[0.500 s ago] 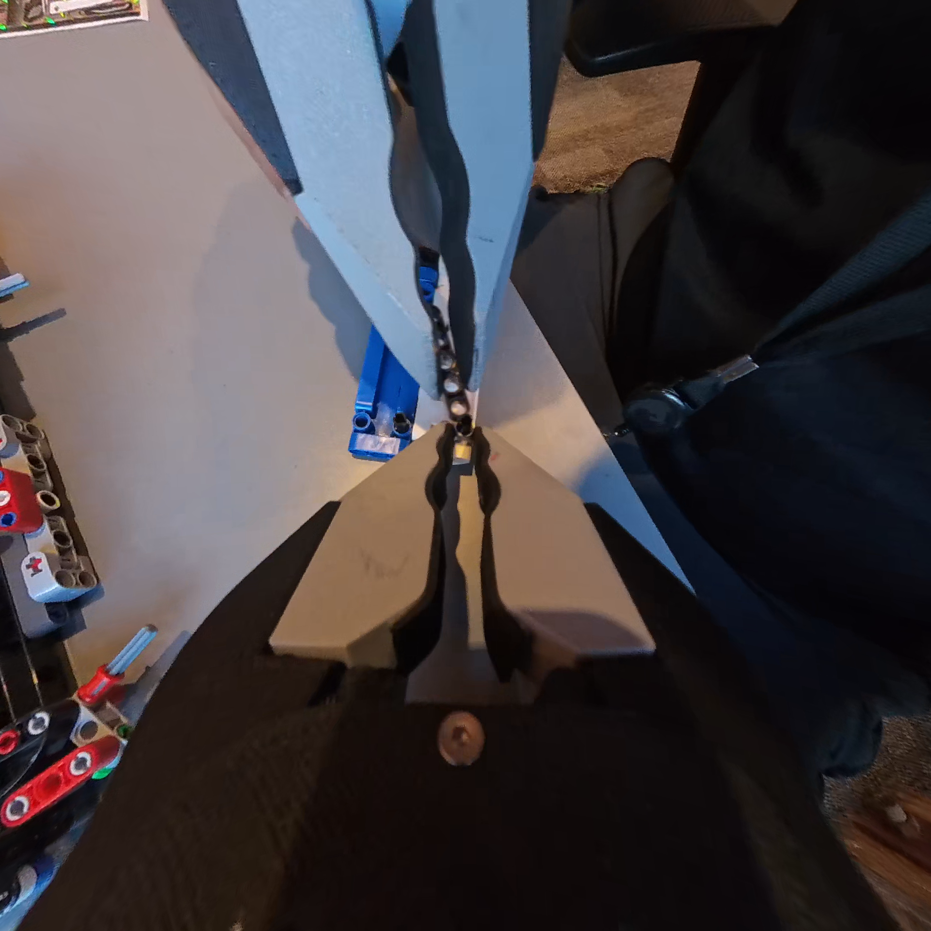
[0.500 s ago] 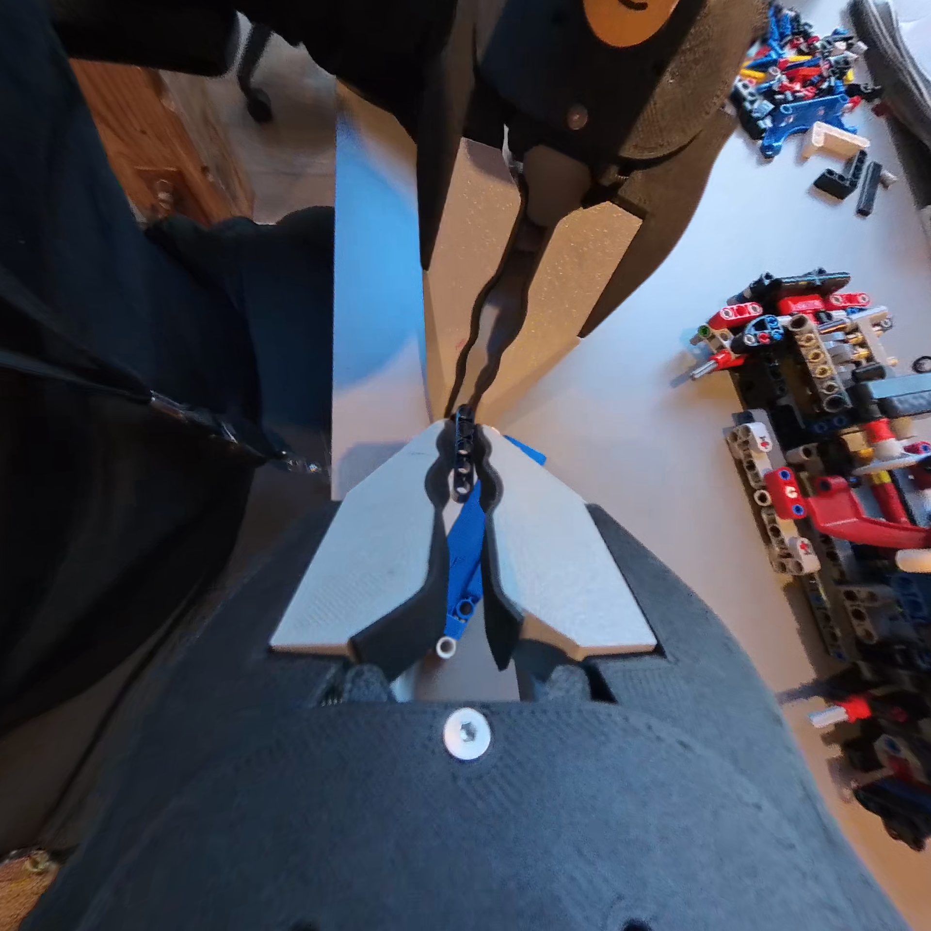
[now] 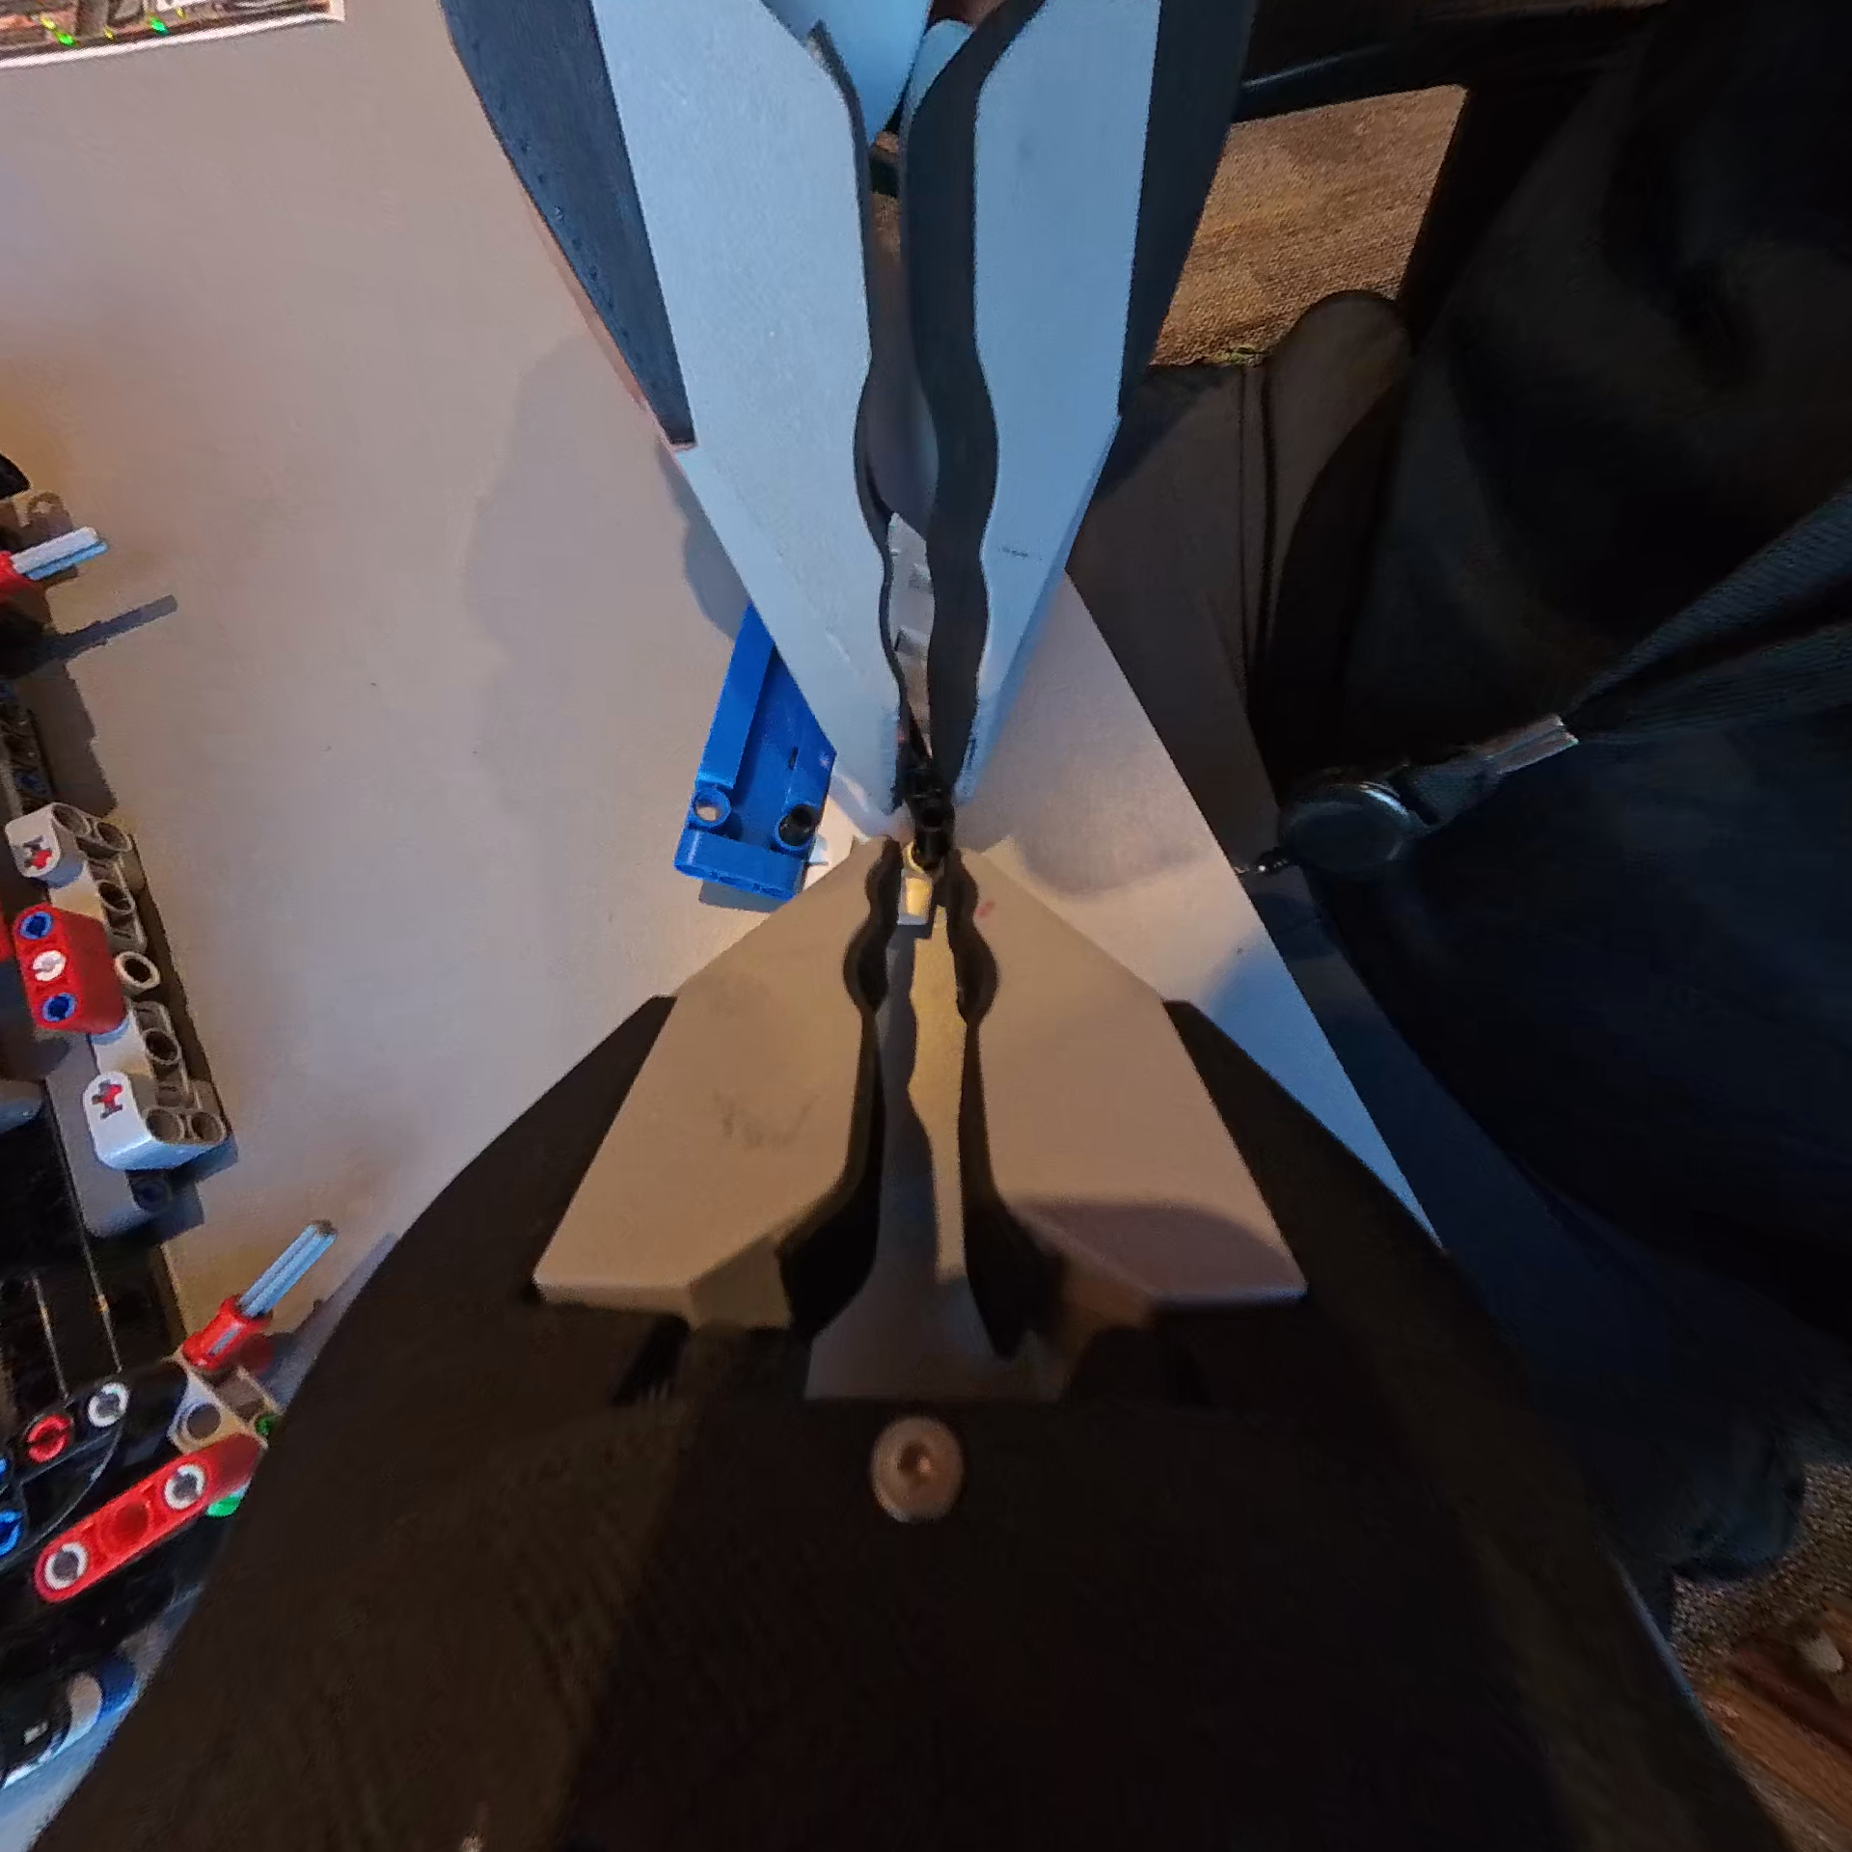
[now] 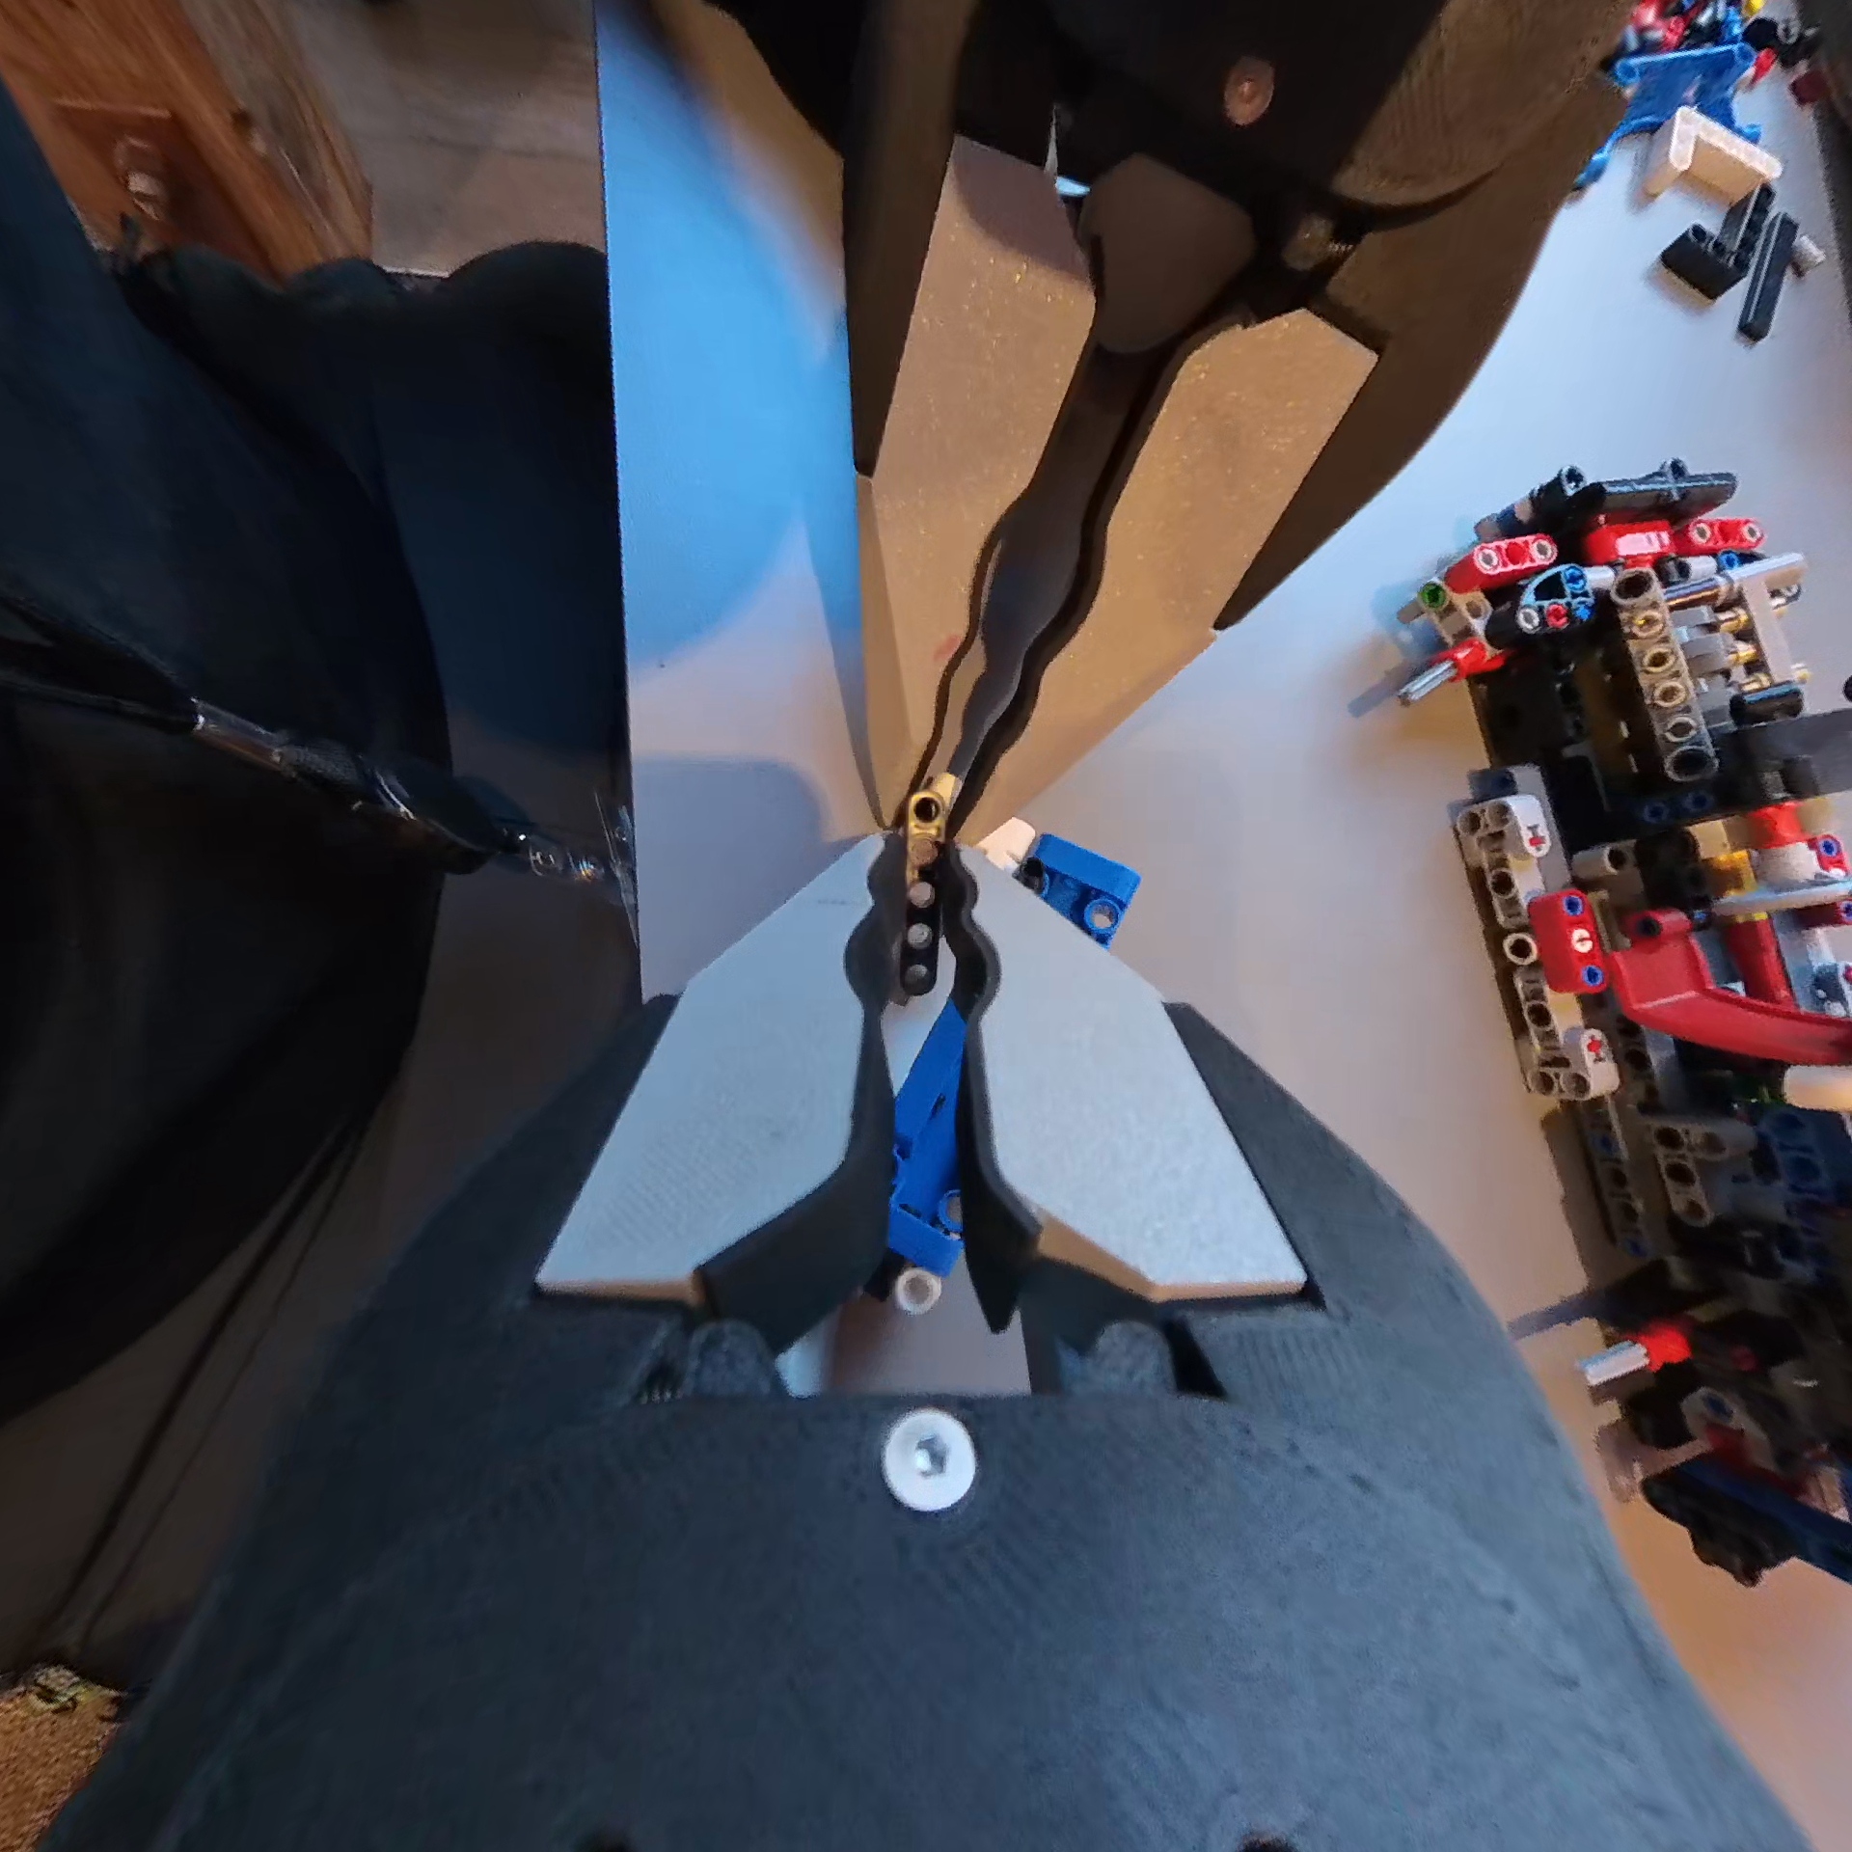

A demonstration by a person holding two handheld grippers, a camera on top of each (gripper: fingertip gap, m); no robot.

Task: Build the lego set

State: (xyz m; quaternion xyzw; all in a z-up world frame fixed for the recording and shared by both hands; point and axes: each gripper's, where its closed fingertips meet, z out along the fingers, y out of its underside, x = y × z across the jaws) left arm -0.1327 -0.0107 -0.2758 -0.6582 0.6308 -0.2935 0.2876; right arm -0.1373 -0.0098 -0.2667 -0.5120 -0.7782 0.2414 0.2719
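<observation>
Gripping a small tan connector (image 3: 917, 887) at its fingertips, the left gripper (image 3: 920, 882) met the right gripper (image 4: 924, 902) tip to tip at the table's (image 3: 351, 501) near edge. Left of that meeting point in the left wrist view lay the part-built lego model (image 3: 110, 1052). Closed narrowly on a black holed beam (image 4: 920, 937), with a blue piece (image 4: 927, 1152) behind it, the right gripper pressed the beam's end against the connector.
</observation>
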